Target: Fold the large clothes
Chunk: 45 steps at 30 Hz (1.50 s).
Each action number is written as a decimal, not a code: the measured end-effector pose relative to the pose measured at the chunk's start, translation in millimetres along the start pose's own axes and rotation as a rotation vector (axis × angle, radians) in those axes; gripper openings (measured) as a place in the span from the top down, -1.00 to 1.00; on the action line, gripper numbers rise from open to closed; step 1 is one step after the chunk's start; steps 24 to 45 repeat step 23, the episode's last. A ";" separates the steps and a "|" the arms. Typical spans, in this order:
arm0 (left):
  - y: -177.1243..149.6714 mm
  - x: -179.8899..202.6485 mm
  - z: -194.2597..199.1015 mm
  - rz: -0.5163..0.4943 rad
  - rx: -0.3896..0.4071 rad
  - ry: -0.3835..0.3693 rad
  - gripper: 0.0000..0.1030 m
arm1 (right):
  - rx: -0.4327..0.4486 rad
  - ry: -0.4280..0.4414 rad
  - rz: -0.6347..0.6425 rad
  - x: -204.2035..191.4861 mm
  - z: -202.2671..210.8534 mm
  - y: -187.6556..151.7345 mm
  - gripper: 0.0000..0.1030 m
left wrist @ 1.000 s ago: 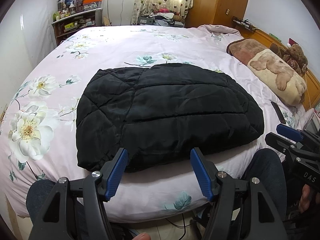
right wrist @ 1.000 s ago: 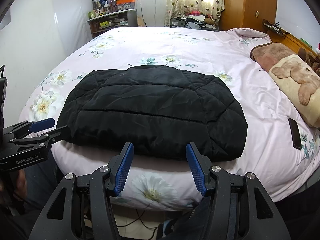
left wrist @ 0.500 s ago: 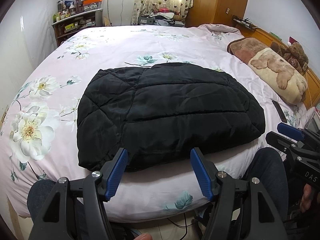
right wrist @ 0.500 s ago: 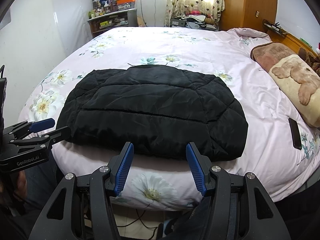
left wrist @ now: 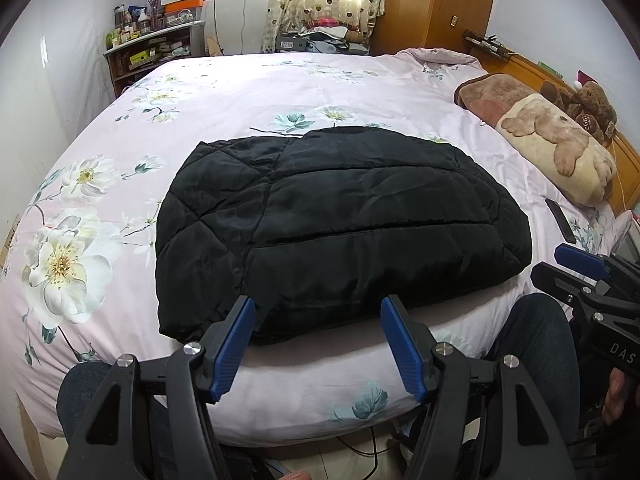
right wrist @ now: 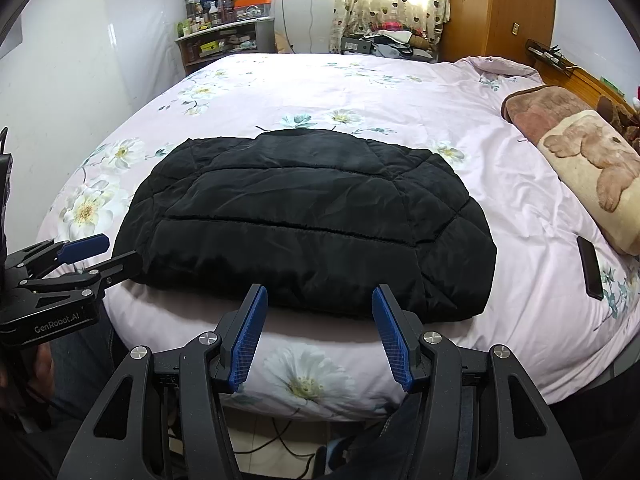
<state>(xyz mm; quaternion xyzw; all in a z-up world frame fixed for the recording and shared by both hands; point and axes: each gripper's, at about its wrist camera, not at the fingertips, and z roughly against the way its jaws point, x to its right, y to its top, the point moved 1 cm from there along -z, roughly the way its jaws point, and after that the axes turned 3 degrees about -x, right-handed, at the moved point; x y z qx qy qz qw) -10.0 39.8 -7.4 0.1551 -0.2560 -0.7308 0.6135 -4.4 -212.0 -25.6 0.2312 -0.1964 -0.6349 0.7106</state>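
Note:
A black quilted jacket (left wrist: pixel 340 224) lies folded into a wide flat bundle on the pink floral bed (left wrist: pixel 248 88); it also shows in the right wrist view (right wrist: pixel 304 220). My left gripper (left wrist: pixel 318 320) is open and empty, held just short of the jacket's near edge. My right gripper (right wrist: pixel 318 308) is open and empty, also just short of the near edge. Each gripper shows in the other's view, the right one (left wrist: pixel 576 268) off the jacket's right side, the left one (right wrist: pixel 92 256) off its left side.
A pillow with a bear print (left wrist: pixel 560 148) and a teddy bear (left wrist: pixel 592 108) lie at the bed's right. A dark phone (right wrist: pixel 589 266) lies on the sheet right of the jacket. A cluttered shelf (left wrist: pixel 156 48) and a wardrobe (left wrist: pixel 432 4) stand at the back. My knees show below the bed edge.
Hardly anything has moved; both grippers stay open and hover in front of the folded jacket, with only a slight drift of the views.

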 end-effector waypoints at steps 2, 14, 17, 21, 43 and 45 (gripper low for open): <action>0.1 0.4 0.1 0.000 -0.001 0.000 -0.31 | -0.001 0.000 0.001 -0.1 -0.2 0.2 -0.07; -0.7 0.8 -2.8 -0.002 -0.011 -0.004 -0.31 | 0.000 -0.001 0.002 -0.4 -0.2 0.1 -0.07; -1.4 1.4 -2.7 -0.004 -0.009 -0.005 -0.31 | -0.001 -0.001 0.001 -0.6 -0.3 0.3 -0.07; -1.6 1.5 -0.9 -0.001 0.005 -0.005 -0.31 | 0.000 -0.001 0.002 -0.5 -0.2 0.4 -0.07; -1.4 1.5 -0.4 -0.003 0.007 -0.006 -0.31 | 0.003 0.000 0.004 0.8 -0.2 0.2 -0.07; -1.4 1.5 -0.4 -0.003 0.007 -0.006 -0.31 | 0.003 0.000 0.004 0.8 -0.2 0.2 -0.07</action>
